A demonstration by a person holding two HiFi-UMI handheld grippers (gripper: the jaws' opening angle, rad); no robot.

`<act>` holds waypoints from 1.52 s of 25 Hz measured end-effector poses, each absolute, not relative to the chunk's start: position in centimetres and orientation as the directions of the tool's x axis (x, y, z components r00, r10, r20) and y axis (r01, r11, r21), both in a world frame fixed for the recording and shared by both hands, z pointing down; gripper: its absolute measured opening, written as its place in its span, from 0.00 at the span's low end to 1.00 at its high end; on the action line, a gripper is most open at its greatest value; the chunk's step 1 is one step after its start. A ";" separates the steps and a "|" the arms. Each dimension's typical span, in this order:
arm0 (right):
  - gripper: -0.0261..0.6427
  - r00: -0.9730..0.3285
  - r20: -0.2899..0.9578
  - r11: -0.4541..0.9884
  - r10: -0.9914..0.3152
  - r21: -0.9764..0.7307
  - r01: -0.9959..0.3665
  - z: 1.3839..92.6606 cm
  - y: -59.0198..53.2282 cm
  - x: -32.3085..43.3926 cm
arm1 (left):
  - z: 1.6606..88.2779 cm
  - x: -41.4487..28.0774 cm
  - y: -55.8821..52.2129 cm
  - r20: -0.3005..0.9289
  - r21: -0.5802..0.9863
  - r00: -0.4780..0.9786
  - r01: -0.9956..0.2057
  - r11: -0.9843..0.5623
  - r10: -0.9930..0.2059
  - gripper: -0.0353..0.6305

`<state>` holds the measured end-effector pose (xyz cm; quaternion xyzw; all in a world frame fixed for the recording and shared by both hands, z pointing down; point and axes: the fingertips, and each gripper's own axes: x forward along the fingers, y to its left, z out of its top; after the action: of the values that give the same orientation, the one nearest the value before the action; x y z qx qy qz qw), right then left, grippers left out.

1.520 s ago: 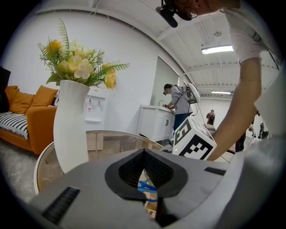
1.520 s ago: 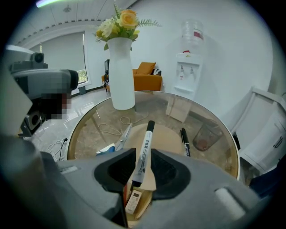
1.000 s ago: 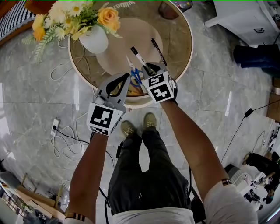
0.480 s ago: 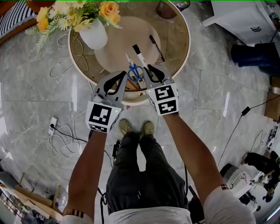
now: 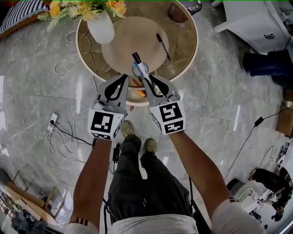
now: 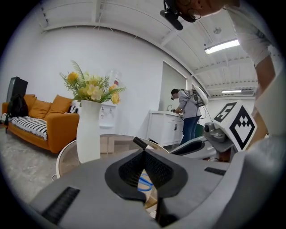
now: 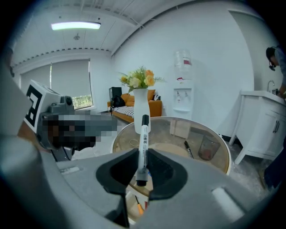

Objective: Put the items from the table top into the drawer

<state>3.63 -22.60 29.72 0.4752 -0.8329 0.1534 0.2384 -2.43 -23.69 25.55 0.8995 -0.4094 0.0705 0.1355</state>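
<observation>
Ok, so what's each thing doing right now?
Right gripper: shut on the marker.
Left gripper: shut, holding nothing.
Marker: capped, gripped near one end.
Black pen: lying on the table.
Drawer: open.
Vase: upright, holding flowers.

The marker is white with a black cap and black print; the pen is black all over. Scissors handles are bright blue. The left gripper and right gripper are grey with black pads, their cubes patterned in black-and-white squares. White vase, yellow and orange flowers, tan table, grey veined marble floor and an orange sofa.
</observation>
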 end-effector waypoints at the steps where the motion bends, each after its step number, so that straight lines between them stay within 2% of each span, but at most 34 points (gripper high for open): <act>1: 0.13 -0.447 0.536 0.514 -0.716 -0.028 -0.857 29.4 -21.8 3.5 | 25.3 -2.5 -23.0 0.233 0.183 0.643 -0.766 -0.617 -0.729 0.05; 10: 0.13 -0.548 0.486 0.621 -0.681 -0.014 -0.784 27.2 -14.8 4.7 | 23.8 -1.7 -15.7 0.213 0.153 0.548 -0.836 -0.526 -0.809 0.05; 21: 0.13 -0.597 0.527 0.695 -0.604 -0.017 -0.718 29.8 -8.6 4.2 | 23.9 -3.0 -10.3 0.233 0.147 0.479 -0.878 -0.456 -0.846 0.05; 28: 0.13 -0.568 0.617 0.717 -0.545 -0.007 -0.697 35.6 -6.7 3.4 | 26.8 -3.3 -10.0 0.220 0.136 0.516 -0.856 -0.498 -0.828 0.05; 38: 0.13 -0.491 0.703 0.685 -0.515 -0.008 -0.729 47.9 -9.3 3.6 | 36.6 -4.2 -10.9 0.186 0.134 0.556 -0.831 -0.540 -0.810 0.05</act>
<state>3.59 -9.31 47.93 0.3660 -0.8496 0.1543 0.3470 -4.23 -10.95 36.58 0.8760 -0.4684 0.0507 0.1034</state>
